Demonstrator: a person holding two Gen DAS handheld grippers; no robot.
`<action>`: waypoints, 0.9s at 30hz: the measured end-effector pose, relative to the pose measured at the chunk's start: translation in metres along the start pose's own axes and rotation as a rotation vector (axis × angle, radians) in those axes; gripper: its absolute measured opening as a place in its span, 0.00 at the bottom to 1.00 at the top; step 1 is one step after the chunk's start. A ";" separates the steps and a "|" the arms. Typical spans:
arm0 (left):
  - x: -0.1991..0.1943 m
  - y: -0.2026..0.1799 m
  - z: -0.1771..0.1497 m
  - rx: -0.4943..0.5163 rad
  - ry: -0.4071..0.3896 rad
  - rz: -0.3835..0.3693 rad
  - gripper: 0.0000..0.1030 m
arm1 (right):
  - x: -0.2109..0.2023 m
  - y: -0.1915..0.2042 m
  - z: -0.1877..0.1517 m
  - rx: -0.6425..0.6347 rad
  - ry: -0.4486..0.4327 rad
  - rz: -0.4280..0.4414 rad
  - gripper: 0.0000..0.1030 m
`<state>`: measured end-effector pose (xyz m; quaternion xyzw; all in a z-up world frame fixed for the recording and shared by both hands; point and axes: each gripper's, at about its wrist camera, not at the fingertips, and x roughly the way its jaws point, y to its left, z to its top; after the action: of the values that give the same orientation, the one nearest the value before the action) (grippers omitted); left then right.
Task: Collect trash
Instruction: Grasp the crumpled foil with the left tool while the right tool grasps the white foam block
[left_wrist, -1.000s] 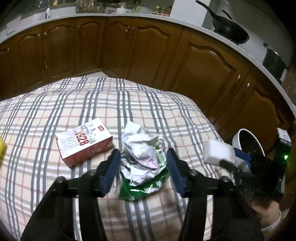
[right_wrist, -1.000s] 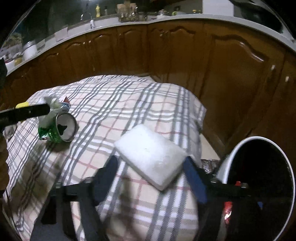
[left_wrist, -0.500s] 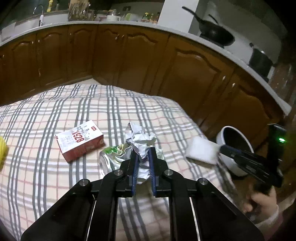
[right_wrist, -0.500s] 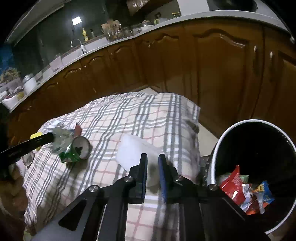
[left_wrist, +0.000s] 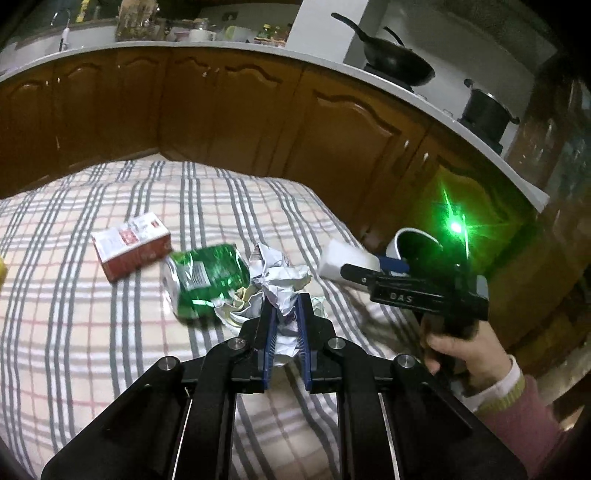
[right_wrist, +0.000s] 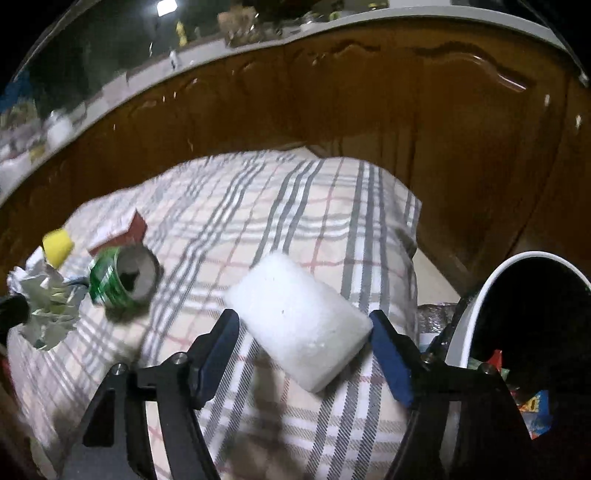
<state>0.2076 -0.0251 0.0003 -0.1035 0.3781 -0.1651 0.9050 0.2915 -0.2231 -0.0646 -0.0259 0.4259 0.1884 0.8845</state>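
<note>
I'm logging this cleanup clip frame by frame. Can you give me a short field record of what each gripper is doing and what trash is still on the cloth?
left gripper: shut on crumpled paper
right gripper: jaws opening, white foam block between them
on checked cloth: green can on its side, red box
trash bin: at the cloth's right edge, wrappers inside

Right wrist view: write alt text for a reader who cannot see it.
The right gripper, its jaws opening, frames a white foam block lying on a plaid cloth. A trash bin with bright wrappers inside stands at the right. At the left lie a crushed green can and crumpled paper.
</note>
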 end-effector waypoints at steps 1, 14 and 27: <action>0.001 0.000 -0.002 -0.003 0.006 -0.002 0.10 | 0.000 0.001 -0.001 -0.010 0.006 -0.009 0.68; 0.005 -0.010 -0.012 0.004 0.029 -0.031 0.10 | -0.057 -0.007 -0.029 0.141 -0.080 0.077 0.03; 0.003 -0.010 -0.017 0.000 0.042 -0.013 0.10 | -0.030 0.029 -0.008 -0.166 -0.015 0.022 0.72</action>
<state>0.1953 -0.0362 -0.0110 -0.1024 0.3962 -0.1731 0.8959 0.2583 -0.2066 -0.0438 -0.0930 0.4027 0.2329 0.8803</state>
